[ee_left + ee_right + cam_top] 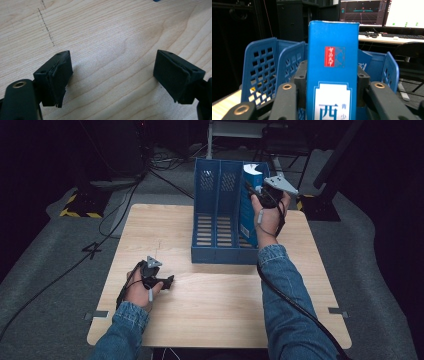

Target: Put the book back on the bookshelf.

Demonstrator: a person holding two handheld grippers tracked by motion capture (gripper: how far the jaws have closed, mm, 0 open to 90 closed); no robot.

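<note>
R gripper (332,82) clamped on book (333,57)

Table (210,305): pale wood grain, smooth matt. File rack (220,210): blue perforated plastic. Book (332,70): blue, slightly glossy card spine. Left gripper (112,75): matt black rubbery pads (60,75), frayed. Sleeves (285,290): denim

The blue file rack (220,220) stood at the far middle of the wooden table (220,310), blocking that stretch. Its two left slots lay open from above; the rightmost slot held an upright blue book (248,205), with the right gripper (255,190) clamped on the book's spine above the rack. In front of the rack the tabletop was bare, except where the left gripper (167,281), jaws spread, sat near the rack's front-left corner.
</note>
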